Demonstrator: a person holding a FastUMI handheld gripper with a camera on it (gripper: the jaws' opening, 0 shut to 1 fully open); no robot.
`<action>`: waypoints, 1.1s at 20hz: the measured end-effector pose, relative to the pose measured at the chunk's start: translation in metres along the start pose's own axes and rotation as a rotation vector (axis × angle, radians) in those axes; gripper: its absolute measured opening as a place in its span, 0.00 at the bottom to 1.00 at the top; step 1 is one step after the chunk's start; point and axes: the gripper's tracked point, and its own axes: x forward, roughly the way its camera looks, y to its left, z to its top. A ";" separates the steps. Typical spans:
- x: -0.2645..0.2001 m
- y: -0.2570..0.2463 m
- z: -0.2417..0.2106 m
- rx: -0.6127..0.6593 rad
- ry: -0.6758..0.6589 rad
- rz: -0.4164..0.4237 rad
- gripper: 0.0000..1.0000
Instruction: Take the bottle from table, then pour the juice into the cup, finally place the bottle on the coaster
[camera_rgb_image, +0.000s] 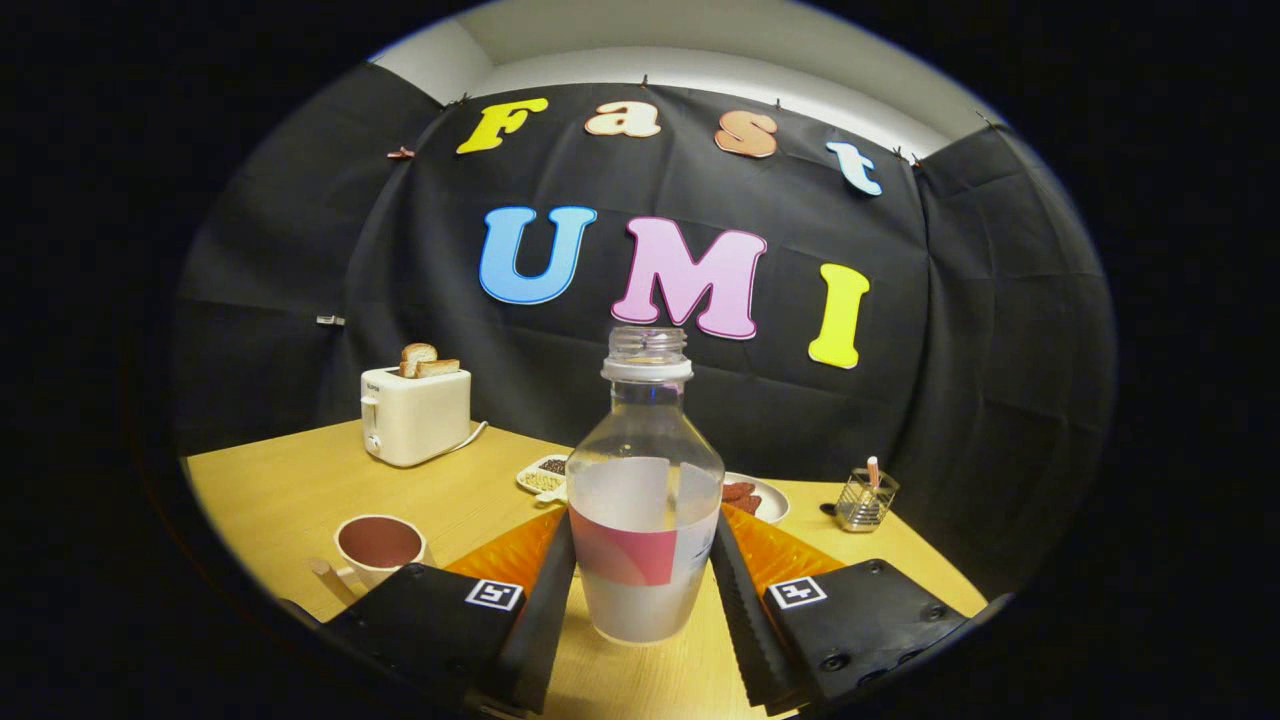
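- Your gripper (645, 590) has one finger on each side of the bottle (645, 520), and both fingers press against its lower body, so it is clamped on the bottle.
- The bottle stands upright on the table (300, 480), its base resting on the wood near the table's front edge, between the two fingers.
- The bottle is clear plastic with no cap on its threaded neck; a pale label with a red patch wraps its lower half. You cannot tell from here how much liquid is inside.
- The cup (378, 548) sits on the table to the left of your left finger, close to the front edge; it is white with a handle, and its inside looks dark reddish-brown.
- A white toaster (415, 412) stands near the table's far left corner with two slices of toast (428, 360) sticking out of its top.
- Behind the bottle, towards the far edge, you have a small tray (543, 473) of mixed bits on the left and a white plate (765, 498) with reddish food on the right.
- A wire holder (866, 500) with a stick in it stands near the far right corner.
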 end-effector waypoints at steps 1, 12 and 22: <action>-0.002 -0.002 0.010 -0.025 -0.004 0.000 0.74; -0.015 -0.024 0.048 -0.382 0.062 -0.130 0.74; -0.013 0.017 0.043 -0.790 0.067 -0.063 0.73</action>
